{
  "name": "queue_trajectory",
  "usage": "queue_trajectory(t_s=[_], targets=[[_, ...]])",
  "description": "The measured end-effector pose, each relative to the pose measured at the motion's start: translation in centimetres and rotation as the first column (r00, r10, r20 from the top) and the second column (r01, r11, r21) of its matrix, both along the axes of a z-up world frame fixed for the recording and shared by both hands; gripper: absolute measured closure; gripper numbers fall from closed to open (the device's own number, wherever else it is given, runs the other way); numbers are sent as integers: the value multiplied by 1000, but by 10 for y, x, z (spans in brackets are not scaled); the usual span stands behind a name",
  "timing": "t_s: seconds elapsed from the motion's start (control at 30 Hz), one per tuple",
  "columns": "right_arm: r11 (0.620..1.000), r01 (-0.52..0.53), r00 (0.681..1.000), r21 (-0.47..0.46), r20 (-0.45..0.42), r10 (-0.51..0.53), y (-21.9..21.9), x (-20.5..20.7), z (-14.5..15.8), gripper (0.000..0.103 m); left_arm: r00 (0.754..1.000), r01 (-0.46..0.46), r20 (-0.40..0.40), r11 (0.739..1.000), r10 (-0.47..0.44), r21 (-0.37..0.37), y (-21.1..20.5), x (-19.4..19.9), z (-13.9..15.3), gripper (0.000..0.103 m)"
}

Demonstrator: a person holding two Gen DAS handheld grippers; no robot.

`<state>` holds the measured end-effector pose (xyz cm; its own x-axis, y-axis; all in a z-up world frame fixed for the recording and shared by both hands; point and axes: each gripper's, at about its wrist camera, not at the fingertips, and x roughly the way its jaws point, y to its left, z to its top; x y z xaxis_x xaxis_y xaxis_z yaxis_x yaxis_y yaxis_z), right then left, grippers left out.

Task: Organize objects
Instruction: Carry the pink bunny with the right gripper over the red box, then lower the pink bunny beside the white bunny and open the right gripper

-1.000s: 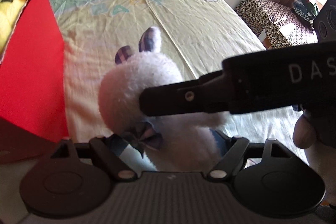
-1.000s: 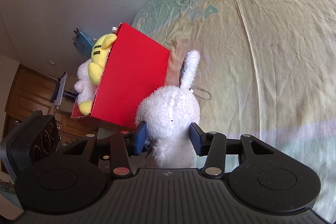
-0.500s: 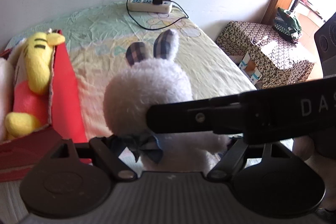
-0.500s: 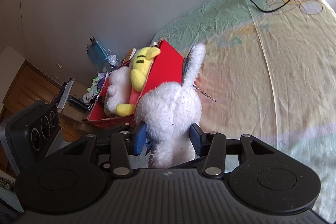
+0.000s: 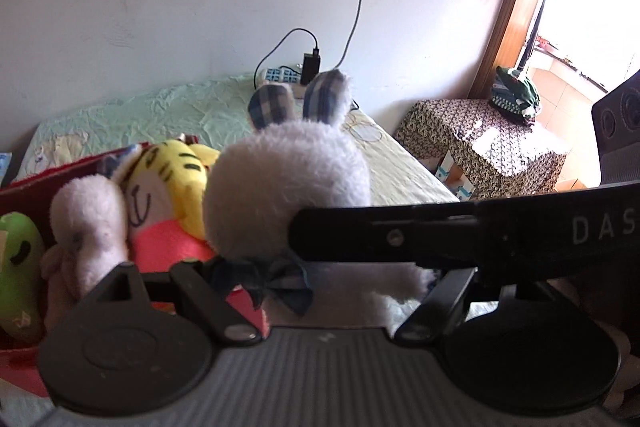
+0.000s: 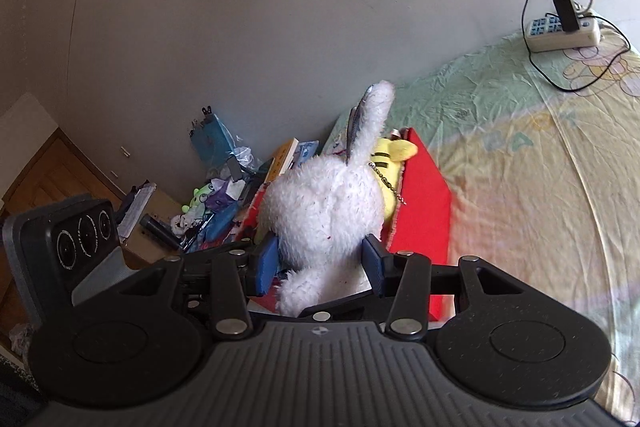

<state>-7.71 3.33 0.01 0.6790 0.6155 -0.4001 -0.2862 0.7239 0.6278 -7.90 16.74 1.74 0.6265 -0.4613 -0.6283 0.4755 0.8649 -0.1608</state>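
Observation:
A white plush rabbit (image 5: 288,187) with plaid ears and a blue bow hangs in the air, held from two sides. My left gripper (image 5: 316,291) is shut on its body below the bow, the pads hidden by fur. In the right wrist view the blue pads of my right gripper (image 6: 320,261) press into the rabbit (image 6: 324,211) from behind. One right finger (image 5: 400,239) crosses the left wrist view. Just left of the rabbit stands an open red box (image 5: 24,187) (image 6: 424,211) holding a yellow tiger plush (image 5: 180,167), a pale plush (image 5: 88,219) and a green plush (image 5: 16,259).
The box rests on a bed with a pale printed sheet (image 6: 520,155). A power strip with a charger (image 6: 560,31) lies at the bed's far end by the wall. A cloth-covered stool (image 5: 492,147) stands to the right; floor clutter (image 6: 216,203) lies beyond the box.
Both grippers have risen with the rabbit held between them and tilted up. The red box's open top and the plush toys inside have come into view.

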Motion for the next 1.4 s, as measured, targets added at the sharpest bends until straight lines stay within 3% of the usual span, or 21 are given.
queue_trajectory(t_s=[0.33,0.7,0.97,1.2,1.4], targets=[[995,-103,992,6,79,103,88,38,8,55,992,-109,70,994,109,2,95,5,20,24],[986,-167,985,1,34,167,146,80,-14,55,974,-226,44,973,224,46,164,40,3,24],[992,-122,992,-31,-24,121,161,96,-28,56,968,-242,-46,968,245,62,181,73,-28,25],[988,-89,995,-129,-50,83,169,106,-39,58,968,-231,-70,966,240,116,176,87,-50,24],[984,-90,993,-155,-93,77,172,118,-50,60,966,-226,-97,967,238,117,179,96,-60,22]])
